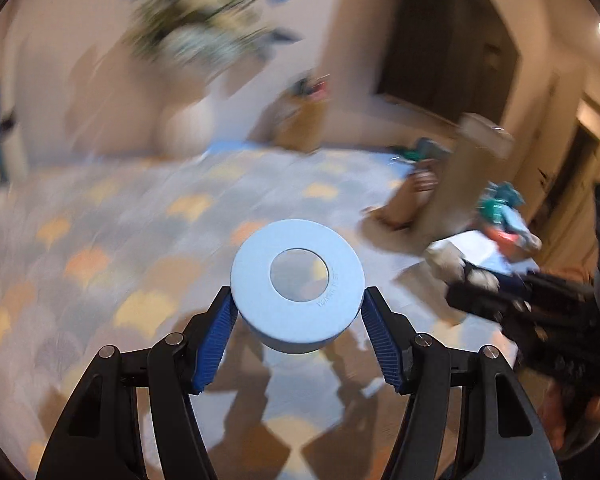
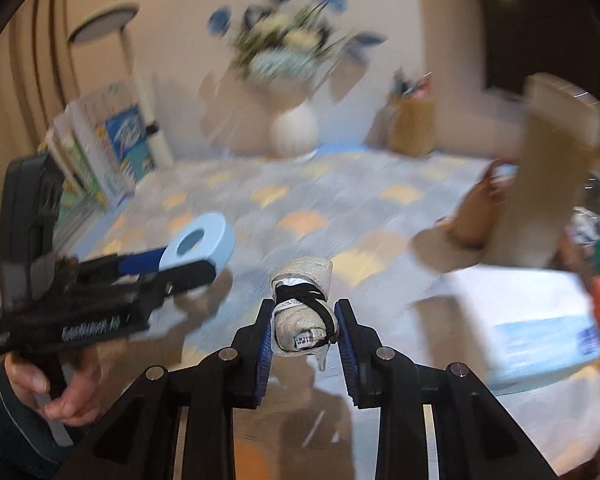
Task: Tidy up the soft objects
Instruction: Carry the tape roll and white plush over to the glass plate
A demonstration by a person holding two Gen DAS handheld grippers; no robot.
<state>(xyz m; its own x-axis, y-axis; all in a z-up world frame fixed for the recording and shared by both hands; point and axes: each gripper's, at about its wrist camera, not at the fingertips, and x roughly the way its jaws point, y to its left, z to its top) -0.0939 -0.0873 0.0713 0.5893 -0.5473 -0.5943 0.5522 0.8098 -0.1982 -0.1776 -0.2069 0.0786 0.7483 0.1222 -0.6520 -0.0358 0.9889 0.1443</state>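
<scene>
A pale blue foam ring was held between the blue pads of the left tongs, clamped at its two sides and raised above the counter. In the right wrist view the same ring was seen at the tip of the left tongs, off to the left, with the person's left hand wrapped around the tool's handle and a dark sleeve behind it.

A rolled cream cloth bundle, tied round with a black band, was gripped by the right tongs; the pads were pressed against its flanks, and it too was carried clear of the counter. The right tongs were also visible at the right edge of the left wrist view, heavily blurred.

The counter was covered by a scale-patterned cloth in grey, blue, yellow and orange. At its far side a white round vase with a blurred bouquet was noted, and a tan container of small items beside it to the right. Upright books were stood at the left near a white lamp. At the right a pale blue and white box lay flat, with a beige upright object behind it; its nature could not be told through the blur.
</scene>
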